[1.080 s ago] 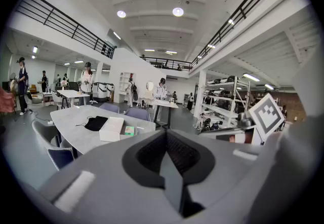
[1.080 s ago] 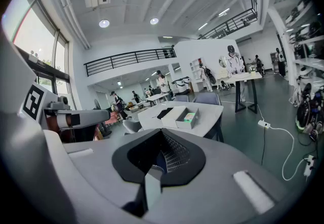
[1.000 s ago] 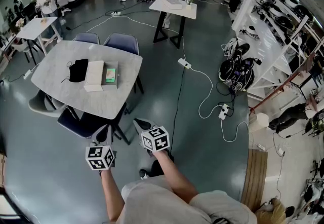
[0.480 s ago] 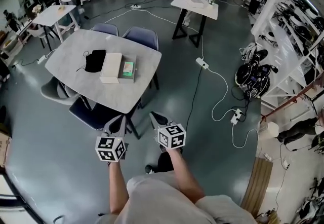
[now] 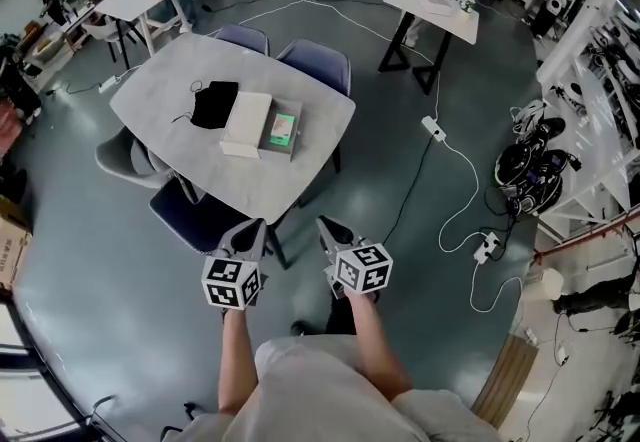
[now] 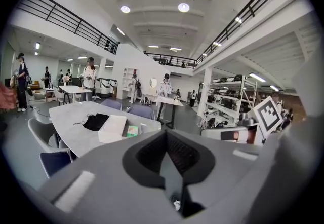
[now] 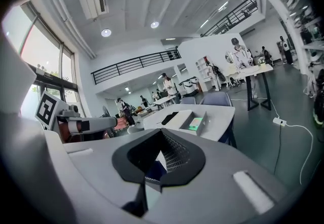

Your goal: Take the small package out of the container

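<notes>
Both closed, empty: left gripper point(image 5: 253, 227), right gripper point(image 5: 327, 226), short of table point(image 5: 165, 95).

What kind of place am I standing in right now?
Probably a large open lab or workshop hall: a grey table among other work tables, a power strip cabled across the floor, white equipment racks.
</notes>
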`<state>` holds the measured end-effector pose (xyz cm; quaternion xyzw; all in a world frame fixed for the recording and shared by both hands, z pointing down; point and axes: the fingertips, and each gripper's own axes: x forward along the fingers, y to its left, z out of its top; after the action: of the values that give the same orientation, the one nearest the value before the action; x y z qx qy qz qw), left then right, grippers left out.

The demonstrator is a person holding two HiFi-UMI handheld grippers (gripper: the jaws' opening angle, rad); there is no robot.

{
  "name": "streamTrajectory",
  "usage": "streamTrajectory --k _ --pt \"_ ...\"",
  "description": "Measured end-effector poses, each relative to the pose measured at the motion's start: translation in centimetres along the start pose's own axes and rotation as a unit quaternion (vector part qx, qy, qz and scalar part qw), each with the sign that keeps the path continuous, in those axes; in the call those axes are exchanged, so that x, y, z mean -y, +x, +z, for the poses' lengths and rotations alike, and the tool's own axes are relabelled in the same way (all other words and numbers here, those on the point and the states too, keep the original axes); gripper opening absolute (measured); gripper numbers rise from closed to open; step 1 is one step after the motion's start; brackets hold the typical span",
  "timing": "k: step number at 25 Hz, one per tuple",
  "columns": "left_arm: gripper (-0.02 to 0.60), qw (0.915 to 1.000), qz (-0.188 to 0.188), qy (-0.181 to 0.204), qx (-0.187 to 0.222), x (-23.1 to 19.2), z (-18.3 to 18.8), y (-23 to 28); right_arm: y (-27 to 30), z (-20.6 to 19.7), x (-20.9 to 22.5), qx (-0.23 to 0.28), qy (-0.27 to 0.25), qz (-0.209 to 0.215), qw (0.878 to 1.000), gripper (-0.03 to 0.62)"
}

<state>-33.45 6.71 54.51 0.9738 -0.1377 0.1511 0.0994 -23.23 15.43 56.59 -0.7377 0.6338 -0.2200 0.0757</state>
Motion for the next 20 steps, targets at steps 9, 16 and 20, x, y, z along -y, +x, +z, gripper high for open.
streamTrajectory --k 9,16,20 --pt "0.052 0.9993 -0.002 0.009 -0.035 -1.8 4.2 12.3 6.5 4.0 7.3 -0.028 -0.003 0.03 0.999 0.003" --pt "0.052 0.9985 0.014 0.0 -0.053 -2.9 6.4 19.4 10.6 7.4 13.0 -0.033 0.004 0.056 0.998 0.003" --pt "0.052 0.9979 0.026 -0.008 -0.059 -3.3 7.1 22.6 12.6 9.3 15.9 -0.042 -0.003 0.066 0.997 0.003"
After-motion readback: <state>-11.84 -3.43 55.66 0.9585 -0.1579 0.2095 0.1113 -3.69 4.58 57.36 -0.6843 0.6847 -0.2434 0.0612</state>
